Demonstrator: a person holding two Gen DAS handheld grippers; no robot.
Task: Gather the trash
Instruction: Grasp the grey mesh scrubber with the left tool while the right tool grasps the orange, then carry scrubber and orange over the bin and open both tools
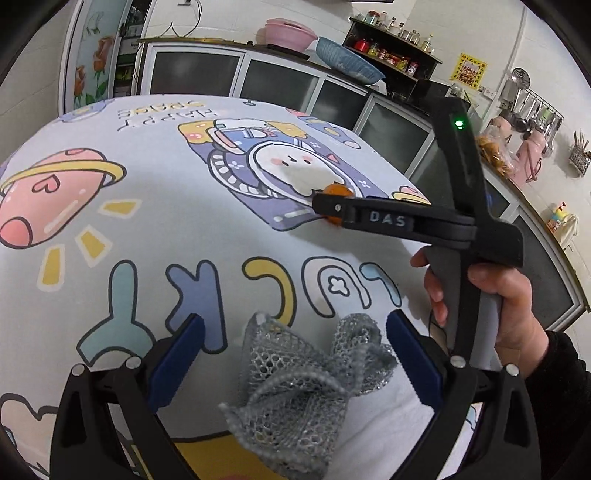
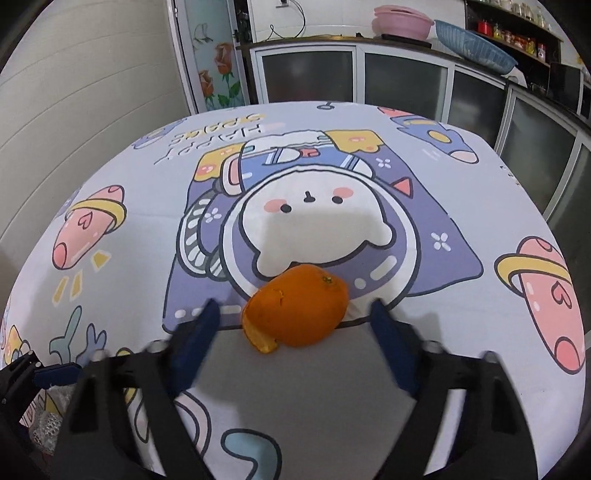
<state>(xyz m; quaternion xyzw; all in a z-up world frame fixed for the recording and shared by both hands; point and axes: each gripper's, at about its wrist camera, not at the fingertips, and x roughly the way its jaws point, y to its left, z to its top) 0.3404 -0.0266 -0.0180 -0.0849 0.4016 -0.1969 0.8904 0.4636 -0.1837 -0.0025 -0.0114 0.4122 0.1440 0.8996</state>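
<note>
A crumpled grey mesh scrubber [image 1: 295,387] lies on the cartoon-print tablecloth [image 1: 147,229] between the open blue-padded fingers of my left gripper [image 1: 293,332], untouched by either pad. An orange peel [image 2: 299,308] lies on the cloth between the open fingers of my right gripper [image 2: 293,314], just at the fingertips. In the left wrist view the right gripper [image 1: 325,206] reaches over the peel [image 1: 338,192], held by a hand [image 1: 491,306]. The left gripper [image 2: 40,373] shows at the lower left edge of the right wrist view.
Behind the table runs a counter with dark glass cabinet doors [image 2: 306,74], carrying a pink basin [image 2: 402,22] and a blue basket [image 2: 472,44]. A shelf of jars [image 1: 391,51] and hanging utensils [image 1: 532,103] stand at the right. A door with painted roses [image 2: 218,62] is at the back left.
</note>
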